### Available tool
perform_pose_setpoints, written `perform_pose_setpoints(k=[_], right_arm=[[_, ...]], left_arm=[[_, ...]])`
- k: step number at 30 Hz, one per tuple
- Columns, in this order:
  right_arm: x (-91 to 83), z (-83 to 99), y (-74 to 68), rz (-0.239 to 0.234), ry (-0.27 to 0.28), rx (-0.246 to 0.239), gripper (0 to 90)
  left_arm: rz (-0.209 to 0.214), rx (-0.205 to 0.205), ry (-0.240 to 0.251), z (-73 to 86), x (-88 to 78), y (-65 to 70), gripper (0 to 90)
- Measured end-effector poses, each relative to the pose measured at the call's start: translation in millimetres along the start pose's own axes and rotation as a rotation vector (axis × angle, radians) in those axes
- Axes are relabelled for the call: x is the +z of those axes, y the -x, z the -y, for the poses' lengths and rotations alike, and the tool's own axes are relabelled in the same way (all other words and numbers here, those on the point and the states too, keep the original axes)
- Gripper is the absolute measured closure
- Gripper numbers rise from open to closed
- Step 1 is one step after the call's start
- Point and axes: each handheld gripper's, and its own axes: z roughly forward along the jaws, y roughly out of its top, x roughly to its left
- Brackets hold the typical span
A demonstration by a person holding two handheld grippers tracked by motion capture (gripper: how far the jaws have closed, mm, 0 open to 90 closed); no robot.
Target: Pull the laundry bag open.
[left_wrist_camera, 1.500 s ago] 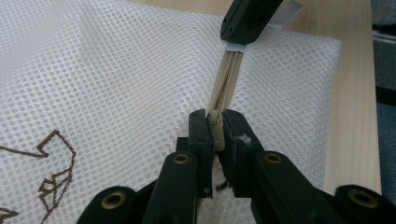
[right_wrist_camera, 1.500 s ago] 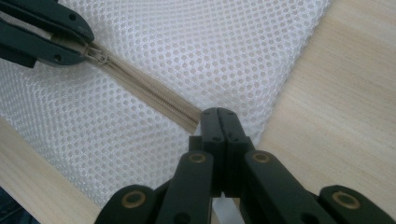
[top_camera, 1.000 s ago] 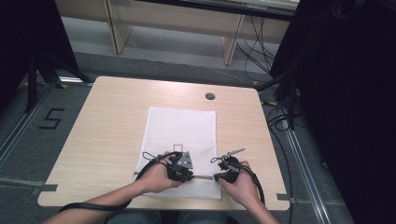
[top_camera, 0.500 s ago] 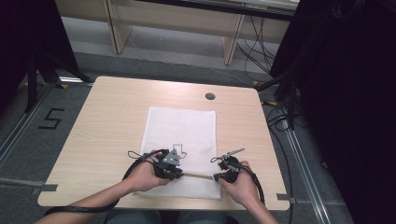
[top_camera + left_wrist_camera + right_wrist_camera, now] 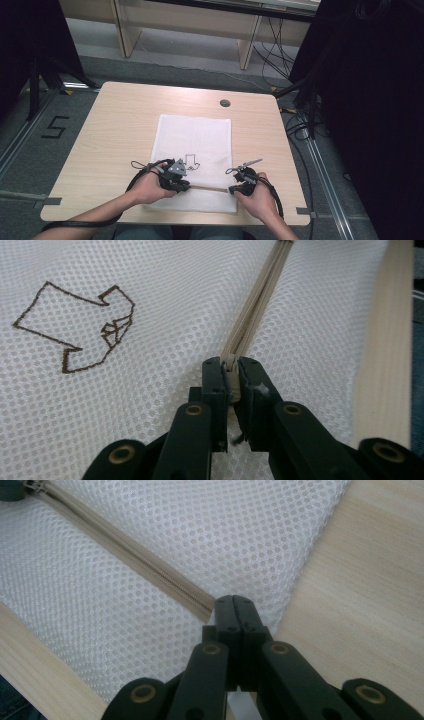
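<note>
A white mesh bag [image 5: 195,135] lies flat on the wooden table [image 5: 120,125], with a brown shirt outline [image 5: 80,325] drawn on it. A beige zipper [image 5: 210,188] runs along its near edge. My left gripper [image 5: 182,184] is at the zipper's left part; in the left gripper view its jaws [image 5: 231,365] are shut on the beige zipper pull, and the zipper [image 5: 255,310] stretches away ahead. My right gripper [image 5: 234,187] is at the bag's near right corner. In the right gripper view it [image 5: 233,602] is shut on the mesh bag [image 5: 225,530] just past the zipper's end [image 5: 205,607].
A round cable hole [image 5: 225,103] sits in the table's far side. Bare wood [image 5: 370,605] lies to the right of the bag. Wooden furniture legs and cables stand on the floor beyond the table, and black curtains hang at both sides.
My left gripper has slid left along the zipper, away from the right gripper, and then held still. The right gripper has stayed at the bag's corner.
</note>
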Motion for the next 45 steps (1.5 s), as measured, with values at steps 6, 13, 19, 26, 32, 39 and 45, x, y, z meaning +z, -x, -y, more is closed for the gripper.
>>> perform_pose_setpoints(k=[6,13,19,26,32,39,45], right_arm=[[-0.3,0.4,-2.6,0.013,-0.007,0.010,90.0],[0.3,0.8,-1.7,0.009,0.000,0.008,90.0],[-0.1,0.5,-1.8,0.009,0.000,0.005,90.0],[-0.2,0.7,-1.5,0.005,0.001,0.007,90.0],[-0.7,-0.2,-1.6,0.006,-0.013,0.009,90.0],[0.0,0.9,-0.4,0.003,0.005,0.008,90.0],[-0.4,1.5,-0.5,0.003,0.008,-0.007,90.0]], left_arm=[[-0.012,0.022,-0.012,1.0,1.7,-1.5,82.3],[-0.007,-0.023,-0.005,6.7,-5.2,-6.2,82.3],[-0.022,0.028,-0.030,9.5,-10.7,-7.5,82.3],[-0.069,0.010,-0.064,28.9,-32.5,-21.3,82.3],[-0.077,0.032,-0.058,29.6,-35.8,-17.9,82.3],[-0.067,-0.009,-0.068,35.2,-32.7,-19.5,82.3],[-0.103,-0.052,-0.084,41.5,-43.8,-30.9,82.3]])
